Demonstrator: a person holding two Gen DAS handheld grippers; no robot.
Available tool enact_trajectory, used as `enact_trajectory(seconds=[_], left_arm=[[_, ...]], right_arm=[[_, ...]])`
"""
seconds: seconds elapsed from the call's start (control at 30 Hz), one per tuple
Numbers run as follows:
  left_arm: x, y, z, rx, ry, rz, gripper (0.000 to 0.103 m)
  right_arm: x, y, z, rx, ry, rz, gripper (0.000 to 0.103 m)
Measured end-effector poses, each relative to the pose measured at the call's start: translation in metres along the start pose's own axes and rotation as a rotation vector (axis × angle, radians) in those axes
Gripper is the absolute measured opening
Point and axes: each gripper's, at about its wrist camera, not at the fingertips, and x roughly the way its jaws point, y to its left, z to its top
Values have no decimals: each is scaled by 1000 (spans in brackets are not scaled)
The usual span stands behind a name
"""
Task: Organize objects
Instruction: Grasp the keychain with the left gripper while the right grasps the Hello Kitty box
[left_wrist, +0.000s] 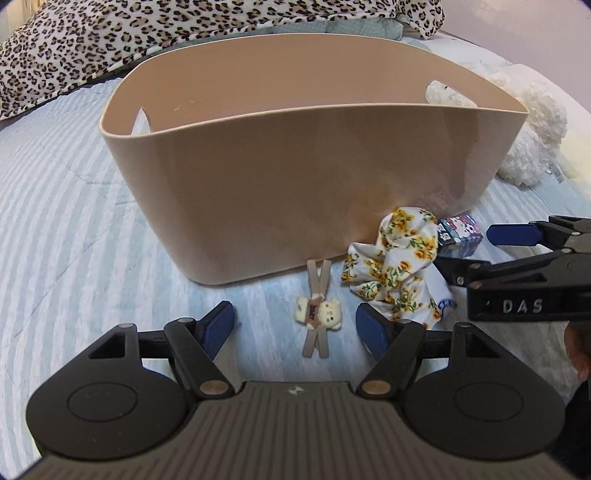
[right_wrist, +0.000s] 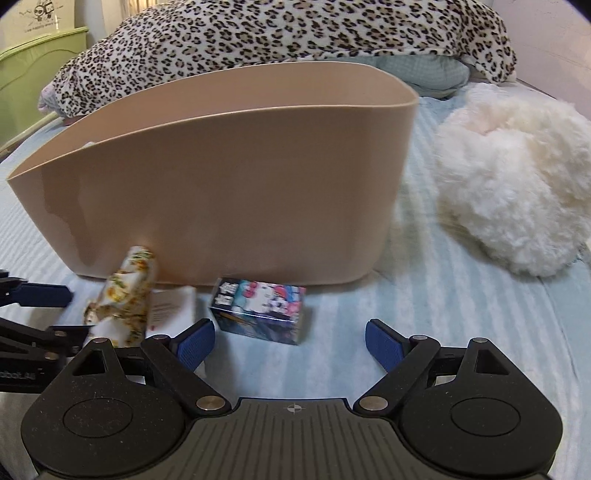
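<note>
A tall beige plastic basket (left_wrist: 295, 177) stands on the striped bed, also in the right wrist view (right_wrist: 221, 192). In front of it lie a pair of hair clips with small bear charms (left_wrist: 317, 312), a crumpled sunflower-print cloth (left_wrist: 397, 266) (right_wrist: 123, 291) and a small cartoon-print box (left_wrist: 460, 234) (right_wrist: 260, 310). My left gripper (left_wrist: 297, 328) is open and empty, its fingers either side of the hair clips. My right gripper (right_wrist: 290, 341) is open and empty, just short of the box; it also shows in the left wrist view (left_wrist: 480, 254).
A fluffy white plush toy (right_wrist: 513, 184) (left_wrist: 532, 125) lies right of the basket. A leopard-print blanket (right_wrist: 295, 33) and a pale blue pillow (right_wrist: 421, 70) lie behind it. A white paper (right_wrist: 171, 306) lies under the cloth. A green cabinet (right_wrist: 33, 77) stands at far left.
</note>
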Motion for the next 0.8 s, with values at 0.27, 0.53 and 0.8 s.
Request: enact_trajectory(seconds=[0.27,0.53,0.8], left_arm=[[2,1,-1,36,-18,26,33],[-10,1,-8,43,-31,24,27],[-39,10,-13,34,-66,24,26]], right_arm=[[4,9,2,-24,-12,-35,70],[-6,8,-1,-32,-19,-52,46],[-33,4,-7,-22,-56,-62,46]])
